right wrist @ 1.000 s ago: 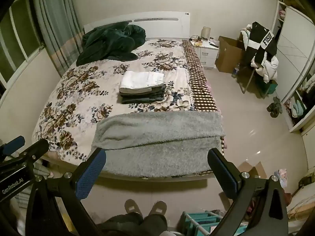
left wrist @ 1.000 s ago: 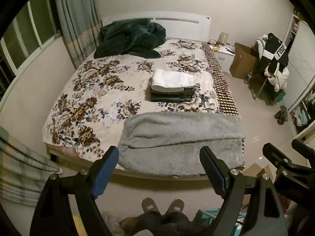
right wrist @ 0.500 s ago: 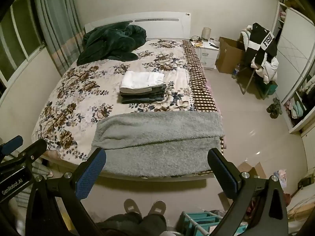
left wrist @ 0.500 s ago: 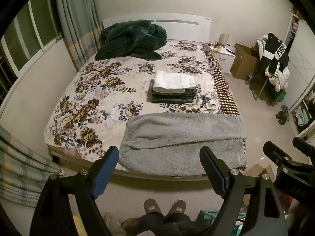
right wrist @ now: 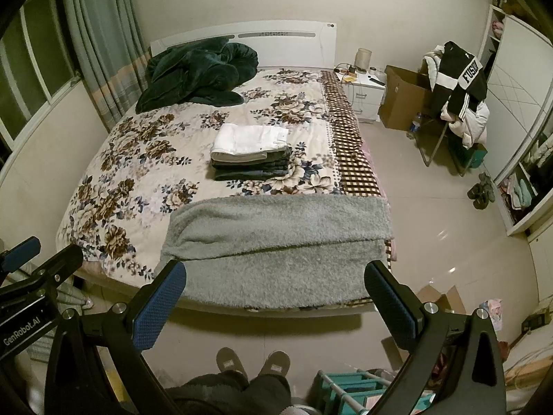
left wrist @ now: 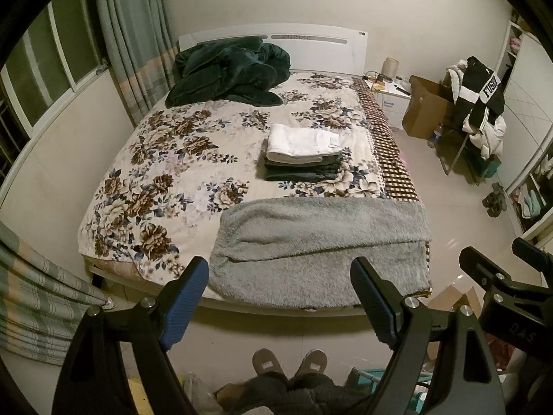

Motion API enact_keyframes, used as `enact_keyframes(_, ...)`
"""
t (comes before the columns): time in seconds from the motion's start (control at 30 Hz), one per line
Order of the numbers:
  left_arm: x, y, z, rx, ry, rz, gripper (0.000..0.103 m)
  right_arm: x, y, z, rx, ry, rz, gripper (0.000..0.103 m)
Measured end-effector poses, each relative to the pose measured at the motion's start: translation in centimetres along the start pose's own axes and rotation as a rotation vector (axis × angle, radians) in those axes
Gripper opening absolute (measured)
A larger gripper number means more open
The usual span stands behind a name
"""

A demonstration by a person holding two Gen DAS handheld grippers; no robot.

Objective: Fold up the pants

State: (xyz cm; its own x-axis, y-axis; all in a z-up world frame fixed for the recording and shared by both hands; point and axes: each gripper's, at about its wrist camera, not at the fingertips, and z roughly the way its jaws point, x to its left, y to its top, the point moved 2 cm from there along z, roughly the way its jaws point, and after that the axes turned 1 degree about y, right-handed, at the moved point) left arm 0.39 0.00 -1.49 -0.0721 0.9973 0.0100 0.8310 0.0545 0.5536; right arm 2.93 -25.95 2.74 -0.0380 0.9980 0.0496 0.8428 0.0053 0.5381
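Observation:
A stack of folded pants, white on top and dark below, lies on the floral bed; it also shows in the right wrist view. A grey fleecy blanket covers the bed's near end. My left gripper is open and empty, held back from the bed's foot. My right gripper is open and empty, also short of the bed. Each gripper shows at the edge of the other's view.
A dark green duvet is heaped at the headboard. A nightstand, cardboard box and chair with clothes stand right of the bed. A teal rack and the person's slippered feet are below the grippers.
Both views have shifted slightly, with the bed sitting a little lower in the frame. Both grippers stay open and empty.

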Motion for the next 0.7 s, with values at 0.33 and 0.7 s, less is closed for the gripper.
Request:
enact_keyframes(0.33, -0.1, 0.0, 0.0, -0.002, 0.001, 0.001, 0.083, -0.1, 0.2, -0.2, 0.000, -0.002, -0.001, 0.103)
enact_keyframes(0.7, -0.3, 0.1, -0.2, -0.005, 0.003, 0.002, 0.083, 0.8, -2.5, -1.0, 0.004, 0.002, -0.002, 0.103)
